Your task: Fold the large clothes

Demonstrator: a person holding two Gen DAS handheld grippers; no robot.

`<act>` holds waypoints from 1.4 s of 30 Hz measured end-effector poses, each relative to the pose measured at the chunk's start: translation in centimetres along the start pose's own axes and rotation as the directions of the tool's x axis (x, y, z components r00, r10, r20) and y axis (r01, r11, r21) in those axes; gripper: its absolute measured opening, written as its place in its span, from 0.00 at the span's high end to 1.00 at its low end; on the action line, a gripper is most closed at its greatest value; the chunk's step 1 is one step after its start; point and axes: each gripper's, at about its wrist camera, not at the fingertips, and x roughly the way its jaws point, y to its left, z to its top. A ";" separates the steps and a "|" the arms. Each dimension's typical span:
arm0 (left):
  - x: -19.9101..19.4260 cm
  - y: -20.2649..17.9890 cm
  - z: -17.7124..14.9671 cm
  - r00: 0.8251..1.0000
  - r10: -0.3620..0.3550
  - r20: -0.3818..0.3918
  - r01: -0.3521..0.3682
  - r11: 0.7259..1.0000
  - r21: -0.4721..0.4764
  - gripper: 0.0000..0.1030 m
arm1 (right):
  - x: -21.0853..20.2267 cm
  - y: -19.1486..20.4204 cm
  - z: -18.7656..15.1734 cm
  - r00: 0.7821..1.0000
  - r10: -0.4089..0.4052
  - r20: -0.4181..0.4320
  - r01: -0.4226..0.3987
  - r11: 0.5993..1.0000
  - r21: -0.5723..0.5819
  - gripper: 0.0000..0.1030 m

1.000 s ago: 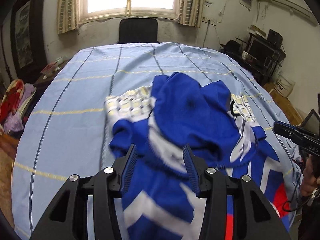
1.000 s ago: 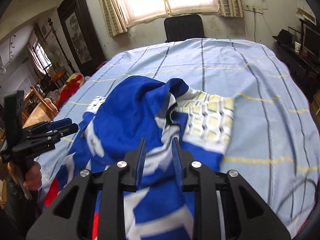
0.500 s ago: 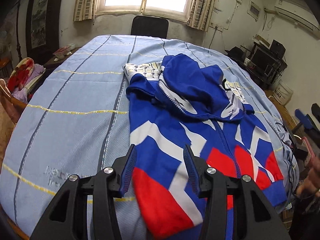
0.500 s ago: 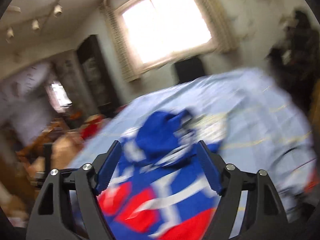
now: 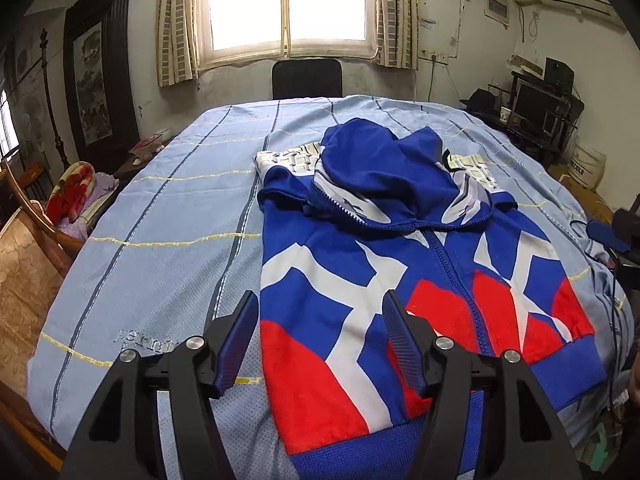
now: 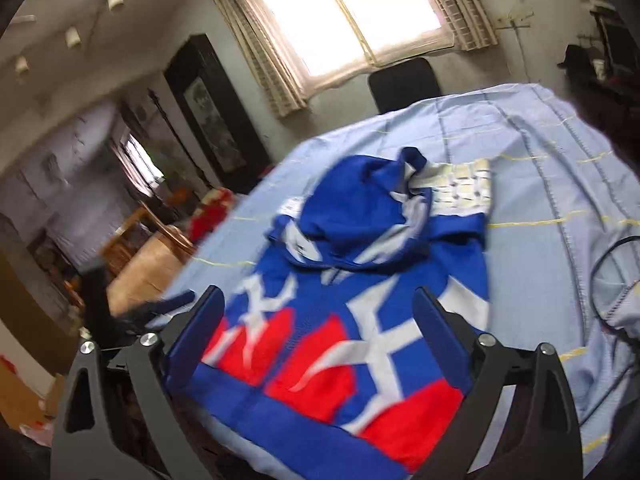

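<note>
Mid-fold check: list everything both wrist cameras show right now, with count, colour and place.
hooded jacket: one, blue with red and white, flat on the sheet, hood folded onto its chest
bed sheet: one, light blue with dark and yellow lines, under the jacket
chair: one, black, beyond the far edge
window: one, bright, curtained, back wall
framed picture: one, dark, left wall
left hand-held gripper: open over the jacket's hem, just widened
right hand-held gripper: open above the hem, just widened
</note>
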 end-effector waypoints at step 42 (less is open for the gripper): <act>5.7 2.2 6.4 0.994 -0.028 -0.107 0.026 0.999 -0.018 0.37 | 5.1 -4.6 2.7 0.979 -0.159 -0.129 0.167 0.985 0.054 0.45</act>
